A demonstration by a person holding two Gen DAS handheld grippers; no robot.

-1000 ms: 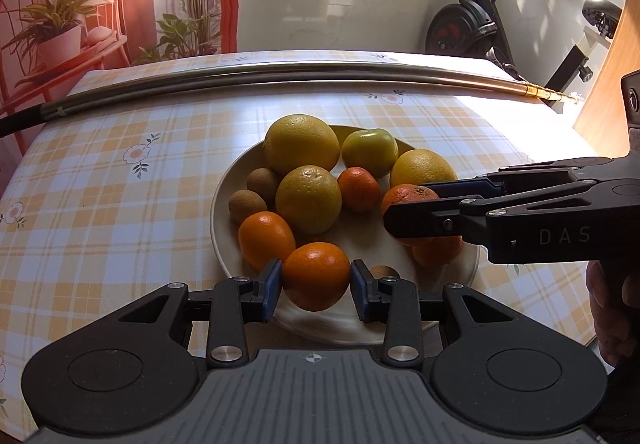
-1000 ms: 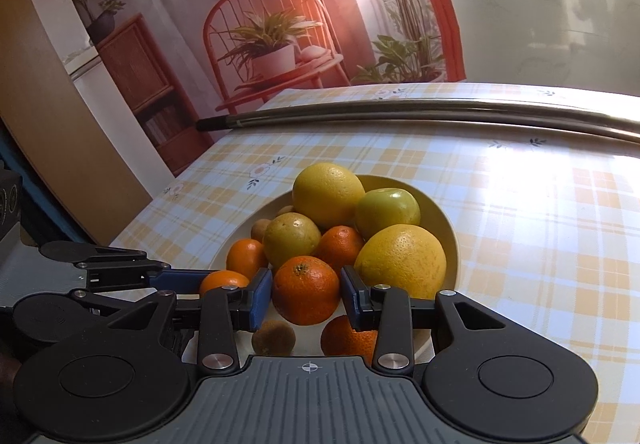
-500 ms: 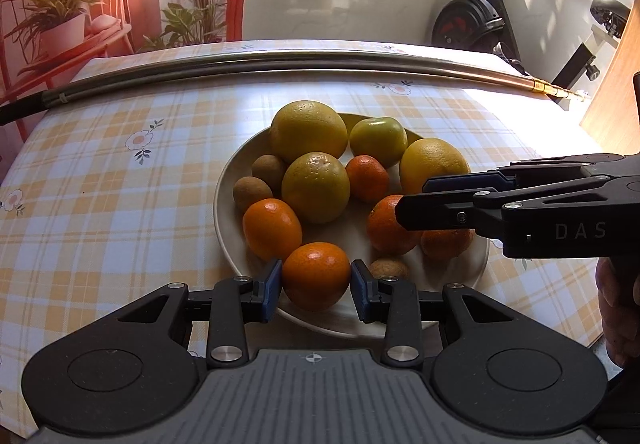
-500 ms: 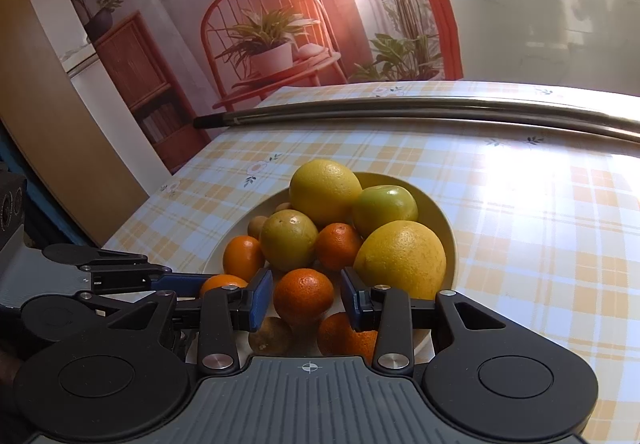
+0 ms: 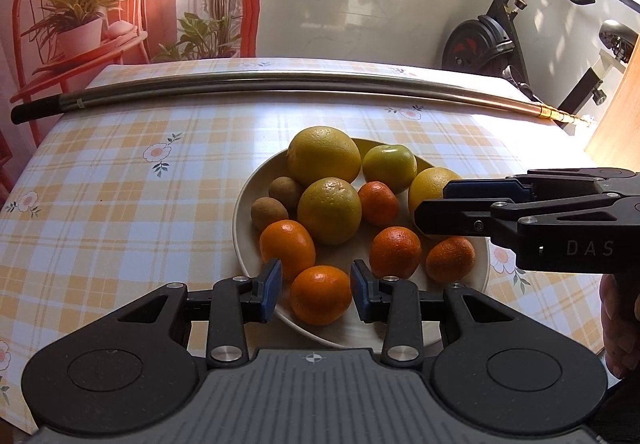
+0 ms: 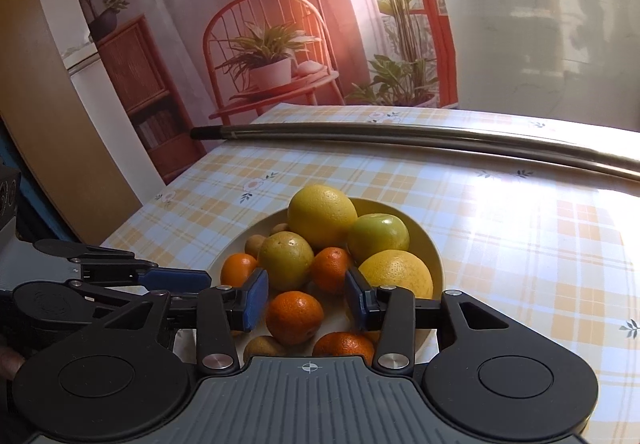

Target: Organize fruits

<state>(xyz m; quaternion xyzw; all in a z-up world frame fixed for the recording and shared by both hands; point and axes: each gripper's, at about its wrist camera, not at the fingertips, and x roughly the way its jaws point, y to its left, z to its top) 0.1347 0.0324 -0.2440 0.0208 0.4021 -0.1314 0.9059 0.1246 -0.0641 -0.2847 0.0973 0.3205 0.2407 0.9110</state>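
A cream plate (image 5: 241, 232) holds several fruits: big yellow citrus (image 5: 323, 160), a green apple (image 5: 389, 168), kiwis (image 5: 269, 213) and mandarins. My left gripper (image 5: 317, 290) is open at the plate's near rim. A mandarin (image 5: 320, 295) lies on the plate between its blue pads, with a gap on the left side. My right gripper (image 6: 307, 300) is open too, and a mandarin (image 6: 294, 317) rests on the plate (image 6: 431, 246) below its fingers. In the left wrist view the right gripper (image 5: 432, 204) reaches in from the right, empty, over a yellow citrus (image 5: 430, 186).
The table wears a yellow checked cloth (image 5: 120, 212). A long metal pole (image 5: 280, 84) lies across its far side. An exercise bike (image 5: 500, 40) stands behind on the right. A person's hand (image 5: 618, 324) holds the right gripper's handle.
The right gripper let its mandarin down onto the plate, opened wider and drew back to the right. The left gripper drew back a little from the mandarin between its pads.
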